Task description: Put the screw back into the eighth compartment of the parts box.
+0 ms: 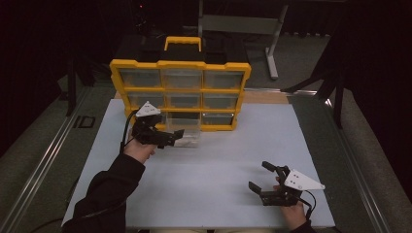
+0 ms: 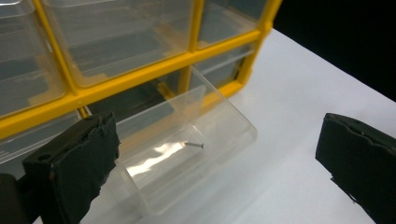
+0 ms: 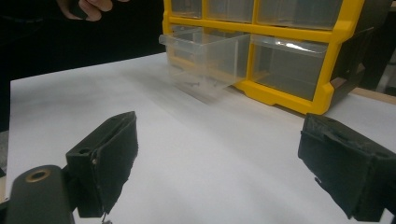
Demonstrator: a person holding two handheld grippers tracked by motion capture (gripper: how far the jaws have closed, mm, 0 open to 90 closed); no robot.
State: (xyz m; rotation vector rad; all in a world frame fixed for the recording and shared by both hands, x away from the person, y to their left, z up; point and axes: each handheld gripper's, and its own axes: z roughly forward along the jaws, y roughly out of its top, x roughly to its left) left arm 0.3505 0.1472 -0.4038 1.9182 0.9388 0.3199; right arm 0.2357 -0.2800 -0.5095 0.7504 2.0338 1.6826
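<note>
Small screw (image 2: 194, 145) flat in pulled-out clear drawer (image 2: 187, 154), lengthwise across it.

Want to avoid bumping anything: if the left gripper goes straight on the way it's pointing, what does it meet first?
Probably the pulled-out clear drawer, lying just past the left gripper and its open jaws. The yellow organizer stands behind it. Depth is uncertain.

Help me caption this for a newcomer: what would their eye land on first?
First, the yellow organizer of clear drawers, standing upright at the far side of the white table. Next, its pulled-out clear drawer in the bottom row, holding a small screw, with the open left claw right at it. The open right claw sits apart at the table's near right, holding nothing.
</note>
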